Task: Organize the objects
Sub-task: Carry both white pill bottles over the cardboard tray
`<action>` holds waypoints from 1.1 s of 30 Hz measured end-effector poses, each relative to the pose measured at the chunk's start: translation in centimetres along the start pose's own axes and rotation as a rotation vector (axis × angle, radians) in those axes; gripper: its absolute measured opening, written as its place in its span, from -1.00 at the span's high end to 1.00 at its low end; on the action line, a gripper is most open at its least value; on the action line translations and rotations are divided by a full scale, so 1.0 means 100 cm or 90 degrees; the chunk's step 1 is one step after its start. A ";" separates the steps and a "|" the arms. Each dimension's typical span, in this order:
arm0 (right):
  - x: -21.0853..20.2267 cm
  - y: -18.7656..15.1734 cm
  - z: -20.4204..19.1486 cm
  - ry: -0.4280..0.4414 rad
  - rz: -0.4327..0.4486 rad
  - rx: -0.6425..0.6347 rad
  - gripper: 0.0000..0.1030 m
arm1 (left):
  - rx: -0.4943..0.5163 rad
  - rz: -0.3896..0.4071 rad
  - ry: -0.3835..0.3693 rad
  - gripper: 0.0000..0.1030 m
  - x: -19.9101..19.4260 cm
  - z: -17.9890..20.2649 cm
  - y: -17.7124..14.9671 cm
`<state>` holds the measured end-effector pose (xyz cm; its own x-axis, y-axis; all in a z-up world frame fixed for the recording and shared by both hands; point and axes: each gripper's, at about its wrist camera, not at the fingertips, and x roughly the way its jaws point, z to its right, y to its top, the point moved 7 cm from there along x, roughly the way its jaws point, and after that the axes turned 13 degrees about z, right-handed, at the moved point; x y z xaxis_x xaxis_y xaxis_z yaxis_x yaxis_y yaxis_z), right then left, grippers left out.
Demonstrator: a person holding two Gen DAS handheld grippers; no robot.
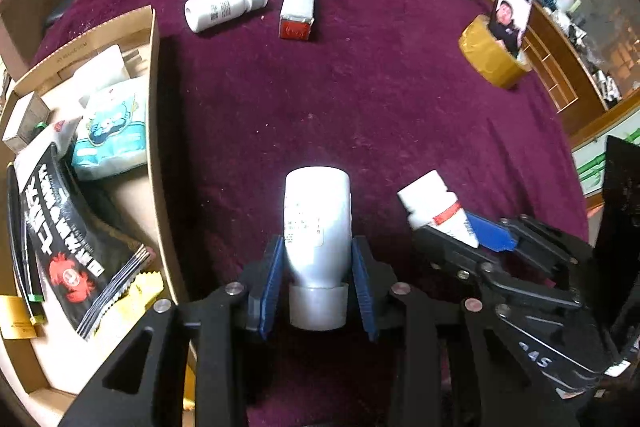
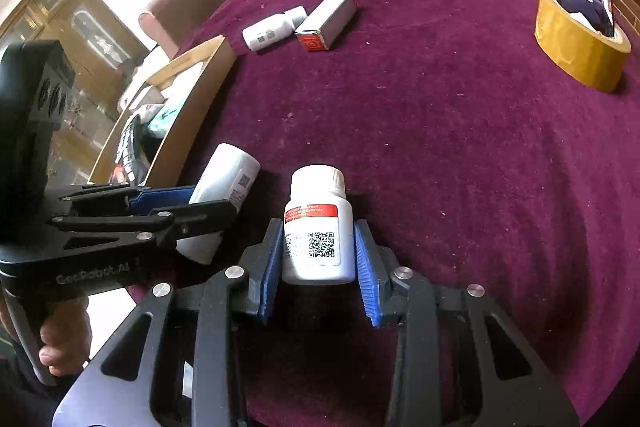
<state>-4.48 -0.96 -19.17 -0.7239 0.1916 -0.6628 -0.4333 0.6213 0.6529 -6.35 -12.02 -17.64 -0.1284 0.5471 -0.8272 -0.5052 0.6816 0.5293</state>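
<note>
The left gripper (image 1: 318, 277) pinches a white bottle (image 1: 316, 223) between its blue pads (image 1: 272, 283), the bottle's cap pointing back toward the camera and its base pointing to 12 o'clock. The right gripper (image 2: 318, 259) pinches a smaller pill bottle (image 2: 318, 231) with a red band and a QR code, its white cap on top. Both bottles are above the dark red tablecloth (image 1: 360, 99), and I cannot tell if they touch it. In the left wrist view, the cardboard box (image 1: 154, 107) stands at 9 o'clock and already holds a black packet (image 1: 66, 239) and a pale blue pouch (image 1: 110, 135). At 12 o'clock, well apart from the grippers, a second white bottle (image 1: 226, 7) lies on its side beside a small carton (image 1: 298, 7) with a red end. At 2 o'clock a roll of yellow tape (image 1: 494, 57) holds a phone (image 1: 514, 1) upright.
</note>
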 end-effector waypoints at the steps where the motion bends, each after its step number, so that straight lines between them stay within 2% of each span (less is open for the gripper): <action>1: 0.000 0.000 0.000 -0.003 -0.001 0.000 0.34 | -0.003 0.007 0.000 0.35 -0.006 0.000 0.001; 6: -0.012 0.005 -0.020 0.007 0.015 -0.019 0.34 | -0.036 0.048 -0.012 0.35 -0.043 -0.014 0.007; 9: -0.021 0.010 -0.040 0.032 0.031 -0.033 0.34 | -0.063 0.070 -0.016 0.35 -0.068 -0.031 0.007; 15: -0.022 0.020 -0.100 0.104 0.040 -0.083 0.33 | -0.123 0.106 0.013 0.35 -0.109 -0.085 0.000; 18: -0.020 0.020 -0.128 0.138 0.040 -0.108 0.33 | -0.155 0.120 0.046 0.35 -0.122 -0.120 -0.003; 25: 0.009 0.002 -0.200 0.208 -0.008 -0.200 0.33 | -0.227 0.132 0.091 0.35 -0.119 -0.187 -0.004; 28: 0.027 -0.010 -0.218 0.236 -0.049 -0.212 0.33 | -0.242 0.124 0.097 0.35 -0.109 -0.204 -0.004; 33: 0.053 -0.025 -0.235 0.241 -0.089 -0.236 0.33 | -0.259 0.106 0.097 0.35 -0.094 -0.219 -0.009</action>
<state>-19.91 -19.37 -15.71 -0.7589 -0.2027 -0.6189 -0.6498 0.2981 0.6992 -23.37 -28.39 -14.50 -0.3445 0.5352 -0.7713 -0.7571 0.3274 0.5653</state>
